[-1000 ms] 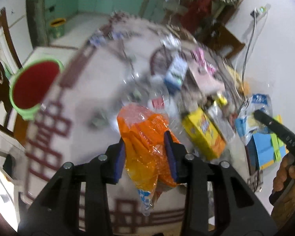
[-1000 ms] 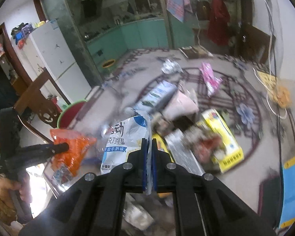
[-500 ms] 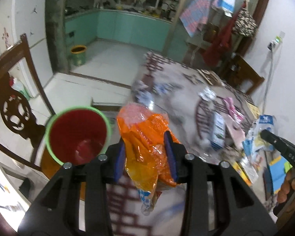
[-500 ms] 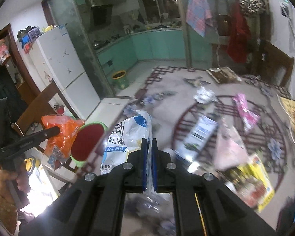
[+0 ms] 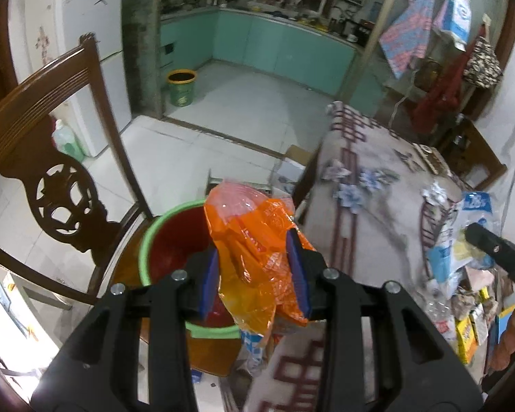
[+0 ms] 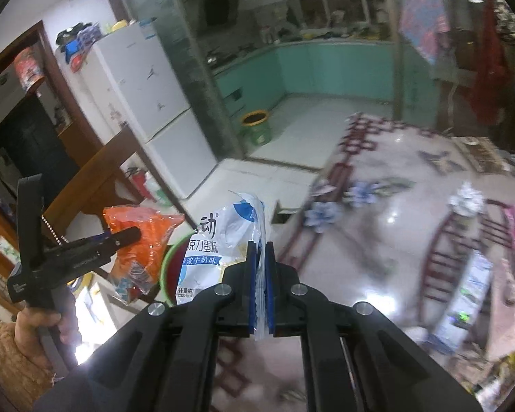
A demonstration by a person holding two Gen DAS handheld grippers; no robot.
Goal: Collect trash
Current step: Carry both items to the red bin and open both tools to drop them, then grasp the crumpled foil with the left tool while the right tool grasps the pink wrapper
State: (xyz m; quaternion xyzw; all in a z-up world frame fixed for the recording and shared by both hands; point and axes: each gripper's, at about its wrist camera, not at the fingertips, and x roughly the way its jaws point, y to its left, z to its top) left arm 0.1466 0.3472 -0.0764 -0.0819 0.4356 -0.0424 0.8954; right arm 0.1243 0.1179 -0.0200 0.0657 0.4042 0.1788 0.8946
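Observation:
My left gripper (image 5: 255, 274) is shut on a crumpled orange plastic bag (image 5: 257, 237) and holds it over the near rim of a red bucket with a green rim (image 5: 147, 240) that stands on a wooden chair. My right gripper (image 6: 261, 288) is shut on a white and blue milk-powder bag (image 6: 219, 243) above the table's edge. The orange bag (image 6: 140, 237), the left gripper (image 6: 120, 237) and a sliver of the bucket (image 6: 170, 267) show at the left of the right wrist view. The white bag (image 5: 463, 233) shows at the right of the left wrist view.
A patterned table (image 5: 370, 213) holds several wrappers, cartons and boxes (image 6: 470, 285). A carved wooden chair back (image 5: 51, 158) stands left of the bucket. A small green bin (image 5: 181, 87) stands on the tiled floor by the kitchen. A white fridge (image 6: 147, 103) is behind.
Both grippers have swung left, away from the littered table, each with its bag. The orange bag has moved from over the table to over the red bucket.

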